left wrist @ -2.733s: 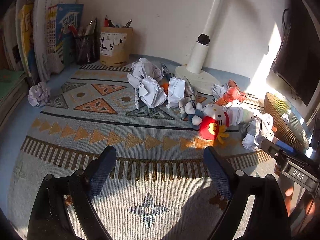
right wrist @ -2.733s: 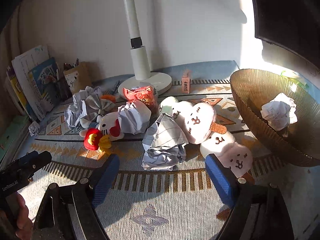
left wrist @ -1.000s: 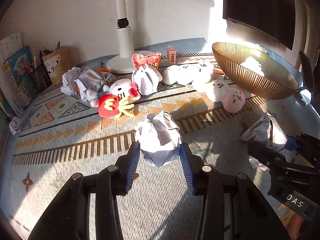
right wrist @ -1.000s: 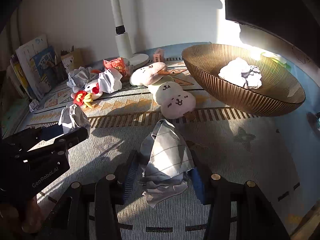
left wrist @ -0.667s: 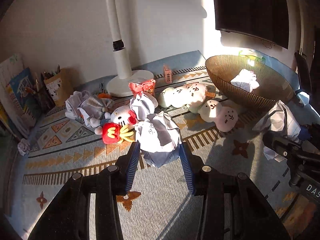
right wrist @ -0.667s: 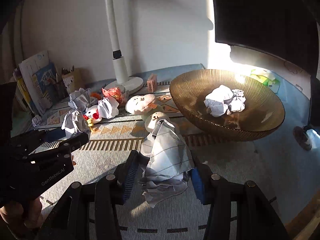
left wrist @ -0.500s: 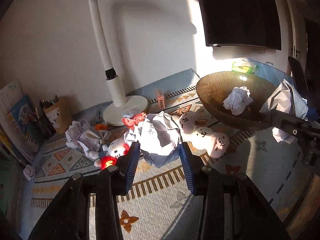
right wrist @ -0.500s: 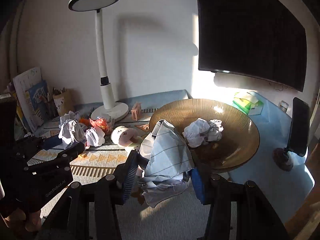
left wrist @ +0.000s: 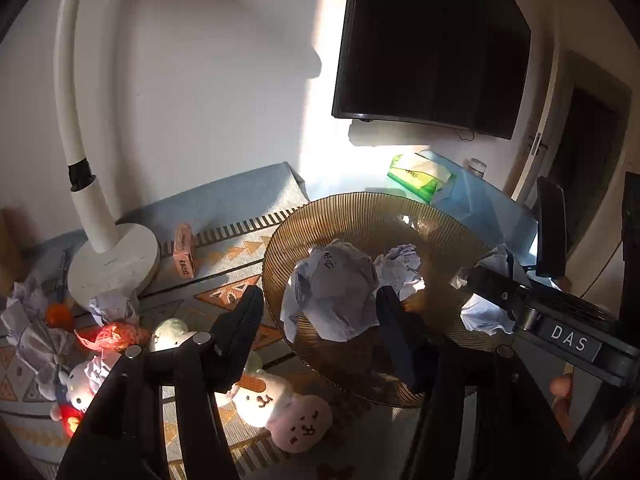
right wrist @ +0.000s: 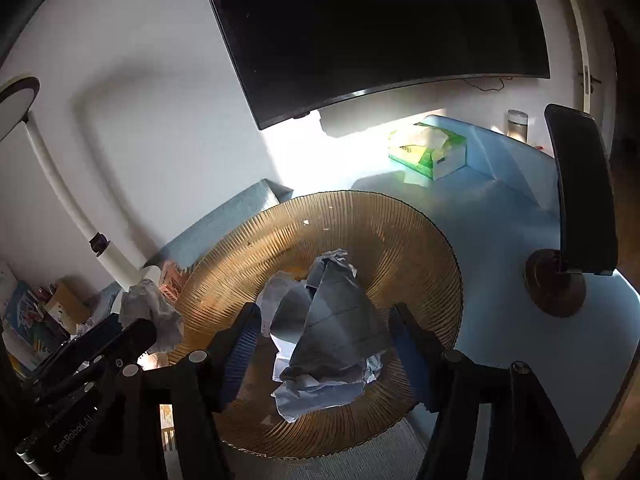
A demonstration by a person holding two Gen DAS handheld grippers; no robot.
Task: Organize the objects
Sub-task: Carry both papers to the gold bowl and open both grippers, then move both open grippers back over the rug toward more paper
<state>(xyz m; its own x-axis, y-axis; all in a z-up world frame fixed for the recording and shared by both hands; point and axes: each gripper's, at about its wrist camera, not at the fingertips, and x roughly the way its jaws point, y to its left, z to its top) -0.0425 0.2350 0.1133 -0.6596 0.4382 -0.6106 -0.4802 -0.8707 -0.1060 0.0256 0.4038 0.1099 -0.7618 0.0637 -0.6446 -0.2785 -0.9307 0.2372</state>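
Hovering over the ribbed amber glass bowl [left wrist: 440, 232]: left claw [left wrist: 320, 312] just opening, crumpled white paper ball [left wrist: 332, 292] loose between its jaws; right claw [right wrist: 324, 340] likewise spreading around a creased lined paper wad [right wrist: 336, 332], bowl beneath.

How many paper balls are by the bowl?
3 paper balls: one between the left tongs, one between the right tongs, both just opening; one lying in the bowl. More may hide.

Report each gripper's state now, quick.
Left gripper: open, jaws just opened, its crumpled paper ball loose between them over the brown bowl.
Right gripper: open, jaws just opened, releasing the lined paper wad.
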